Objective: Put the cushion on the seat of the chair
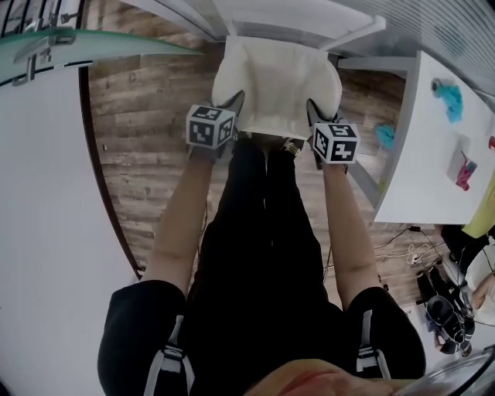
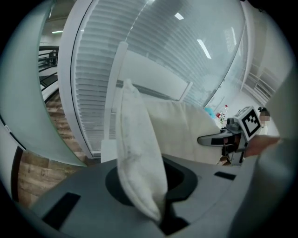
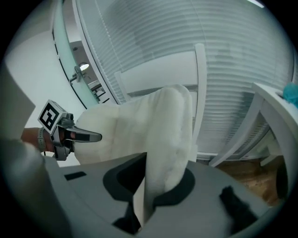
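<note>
A cream cushion (image 1: 274, 85) hangs between my two grippers, just in front of a white chair (image 1: 309, 19). My left gripper (image 1: 232, 108) is shut on the cushion's left edge. My right gripper (image 1: 315, 116) is shut on its right edge. In the left gripper view the cushion edge (image 2: 137, 158) stands pinched in the left gripper (image 2: 160, 216), with the right gripper (image 2: 219, 138) across the fabric and the chair back (image 2: 153, 69) behind. In the right gripper view the cushion (image 3: 167, 135) rises out of the right gripper (image 3: 139, 214), beside the left gripper (image 3: 86, 135) and the chair back (image 3: 158, 69). The seat is hidden.
A white table (image 1: 433, 178) with small teal and pink items stands to the right; its leg (image 3: 247, 135) is close to the chair. A curved white wall with a glass panel (image 1: 46, 193) fills the left. The wooden floor (image 1: 147, 139) lies below, with cables (image 1: 410, 251) at the right.
</note>
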A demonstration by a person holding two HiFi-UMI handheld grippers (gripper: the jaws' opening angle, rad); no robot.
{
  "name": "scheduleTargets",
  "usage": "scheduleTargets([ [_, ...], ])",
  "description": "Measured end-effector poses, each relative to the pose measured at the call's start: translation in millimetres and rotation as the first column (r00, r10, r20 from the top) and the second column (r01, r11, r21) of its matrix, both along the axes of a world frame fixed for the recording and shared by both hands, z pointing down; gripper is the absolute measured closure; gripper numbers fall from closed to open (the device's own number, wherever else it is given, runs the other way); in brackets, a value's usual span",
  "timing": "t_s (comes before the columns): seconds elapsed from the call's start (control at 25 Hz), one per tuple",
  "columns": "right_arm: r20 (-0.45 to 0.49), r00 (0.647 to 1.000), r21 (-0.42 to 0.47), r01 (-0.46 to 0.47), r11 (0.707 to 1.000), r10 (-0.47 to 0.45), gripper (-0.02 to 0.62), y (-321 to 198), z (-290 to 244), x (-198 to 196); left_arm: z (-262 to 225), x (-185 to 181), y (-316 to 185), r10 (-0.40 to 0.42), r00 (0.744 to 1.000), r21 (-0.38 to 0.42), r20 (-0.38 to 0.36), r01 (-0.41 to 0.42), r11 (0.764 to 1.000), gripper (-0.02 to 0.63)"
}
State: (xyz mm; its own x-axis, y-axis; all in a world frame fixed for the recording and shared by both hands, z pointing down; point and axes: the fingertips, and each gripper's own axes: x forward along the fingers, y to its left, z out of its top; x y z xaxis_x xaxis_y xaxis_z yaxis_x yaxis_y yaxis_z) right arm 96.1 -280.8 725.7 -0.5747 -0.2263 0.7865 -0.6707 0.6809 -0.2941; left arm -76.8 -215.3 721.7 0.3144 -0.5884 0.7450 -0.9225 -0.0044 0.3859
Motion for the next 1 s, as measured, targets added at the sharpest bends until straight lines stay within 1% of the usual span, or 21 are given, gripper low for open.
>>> scheduleTargets([
  [0.28, 0.011, 1.0, -0.106, -0.025, 0.994, 0.027, 0.544, 1.1, 89.1, 9.1, 83.9, -0.1, -5.4, 0.033, 0.999, -0.101, -0.029, -0.036, 0.994, 0.551],
  [0.48, 0.001, 0.999, -0.192, -0.034, 0.981, 0.035, 0.541, -3.5, 142.4, 15.0, 130.8, 1.0, -7.2, 0.049, 0.996, -0.147, -0.075, -0.059, 0.987, 0.551],
  [0.72, -0.002, 0.999, -0.26, -0.034, 0.965, 0.034, 0.538, -20.0, 184.4, 11.2, 170.2, -6.6, -21.1, 0.044, 0.991, -0.187, -0.124, -0.067, 0.98, 0.551],
  [0.88, -0.002, 0.999, -0.293, -0.051, 0.955, 0.053, 0.537, -28.6, 201.8, 8.9, 191.0, -9.7, -31.4, 0.059, 0.99, -0.211, -0.131, -0.086, 0.974, 0.551],
  [1.0, -0.013, 0.999, -0.313, -0.049, 0.949, 0.047, 0.535, -32.4, 216.2, 6.6, 205.3, -13.4, -36.2, 0.057, 0.989, -0.23, -0.136, -0.088, 0.969, 0.551],
])
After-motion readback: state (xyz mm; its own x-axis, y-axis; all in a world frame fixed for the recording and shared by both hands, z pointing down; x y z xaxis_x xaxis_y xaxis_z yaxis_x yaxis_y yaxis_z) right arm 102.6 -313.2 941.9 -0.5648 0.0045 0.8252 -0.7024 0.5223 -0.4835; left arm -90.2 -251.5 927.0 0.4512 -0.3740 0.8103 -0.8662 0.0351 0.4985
